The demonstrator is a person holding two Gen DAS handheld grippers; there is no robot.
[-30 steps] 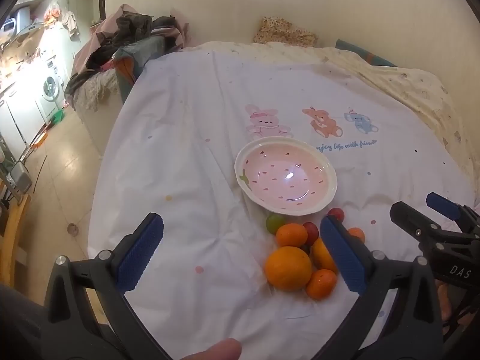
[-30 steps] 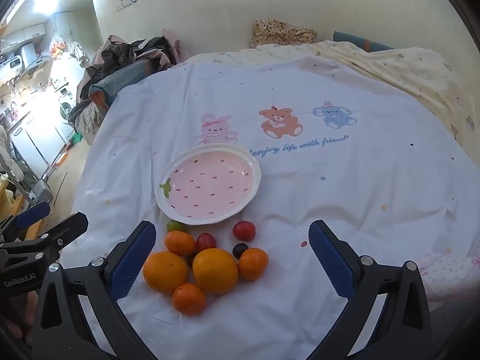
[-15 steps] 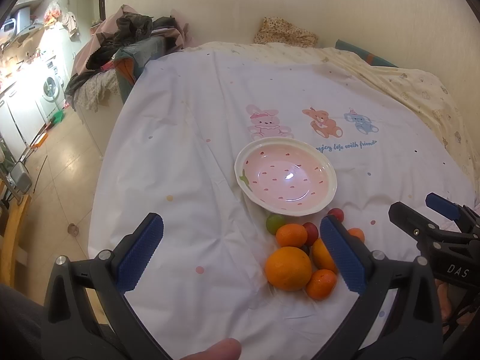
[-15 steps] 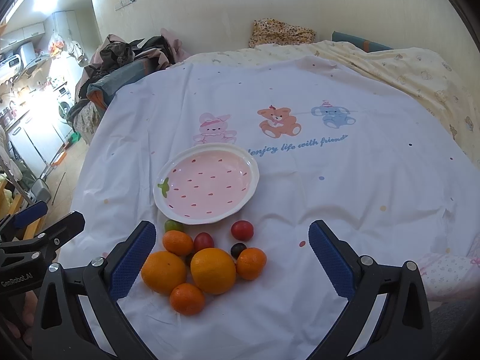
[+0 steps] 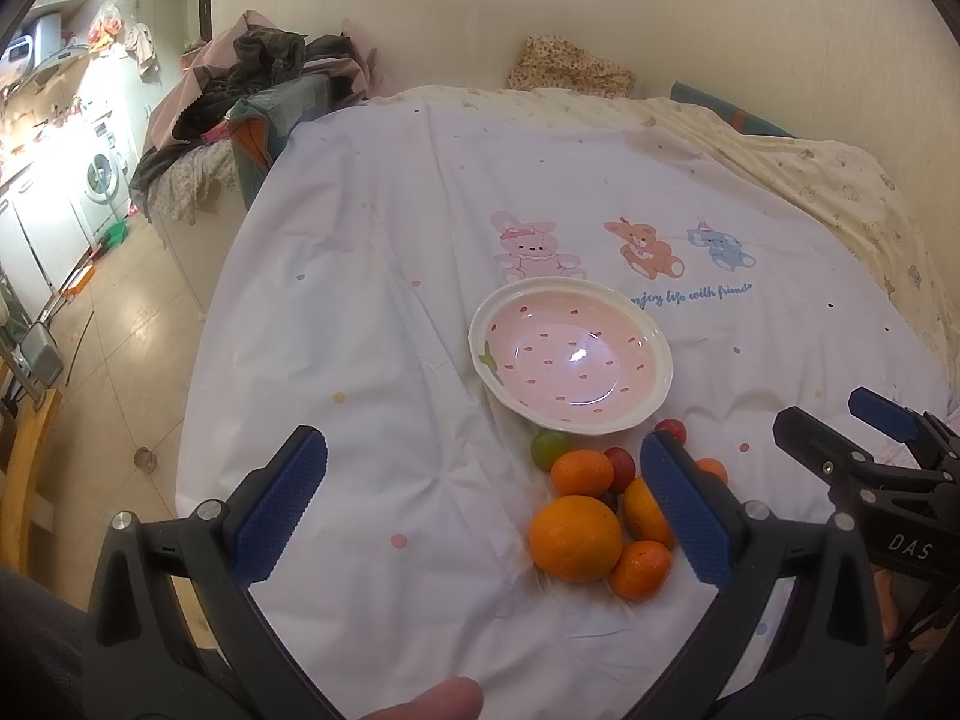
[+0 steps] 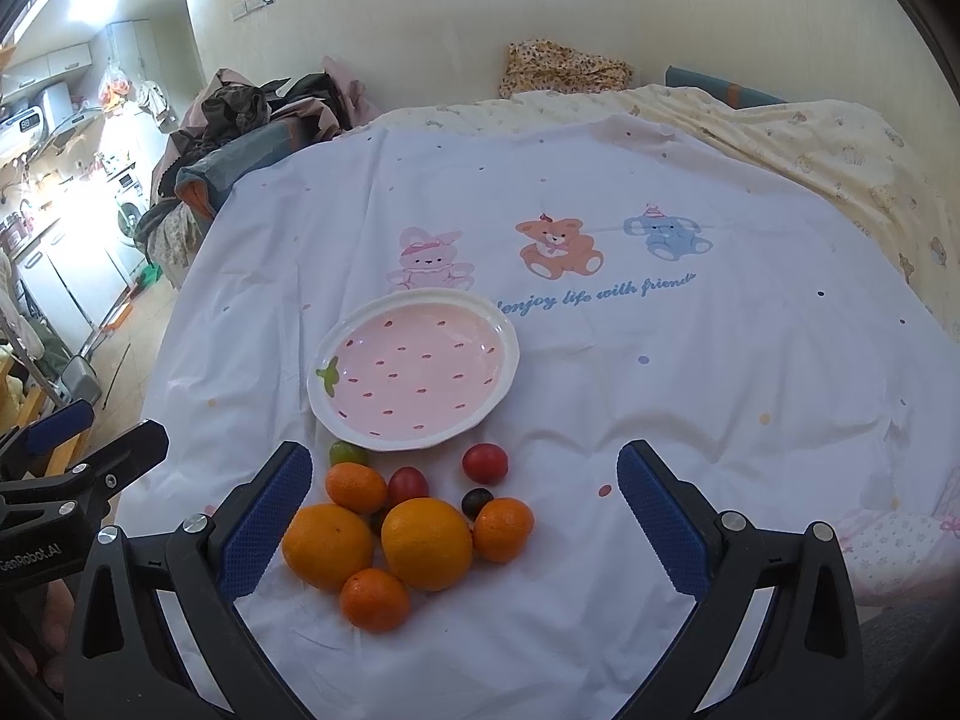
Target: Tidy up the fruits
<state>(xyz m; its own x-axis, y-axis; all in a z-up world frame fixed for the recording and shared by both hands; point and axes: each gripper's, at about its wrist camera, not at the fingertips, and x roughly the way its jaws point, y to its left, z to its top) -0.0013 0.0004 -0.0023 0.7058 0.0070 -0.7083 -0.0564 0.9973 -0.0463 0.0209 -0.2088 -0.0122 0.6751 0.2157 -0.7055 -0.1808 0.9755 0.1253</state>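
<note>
**Orange fruit heaped beside an empty pink bowl**

Orange is the colour of most of the pile: two large oranges point(image 6: 426, 543) point(image 6: 327, 546) lie side by side and touching, with three smaller mandarins around them, one in front point(image 6: 375, 599), one at the right point(image 6: 503, 528) and one behind at the left point(image 6: 356, 486). Among them sit small round fruits: a red one point(image 6: 485, 462) standing a little apart toward the bowl, another red one point(image 6: 408, 485) tucked behind the oranges, a dark one point(image 6: 477, 501) just beside the right mandarin, and a green one point(image 6: 348, 453) right at the bowl's near rim.

The bowl point(image 6: 507, 354), pink inside with red flecks and a white scalloped edge, holds nothing. It rests on a white cloth point(image 6: 660, 396) printed with a rabbit, a bear and an elephant, spread over a bed.

The right gripper point(image 6: 461, 519) is held above the pile with its blue-padded fingers spread wide, the fruit showing between them and nothing gripped. The left gripper point(image 5: 483, 501) is likewise spread wide and empty, held to the left of the pile, its right finger point(image 5: 684, 507) covering part of the fruit from view. A fingertip point(image 5: 432, 702) shows at the bottom edge of the left wrist view.
</note>
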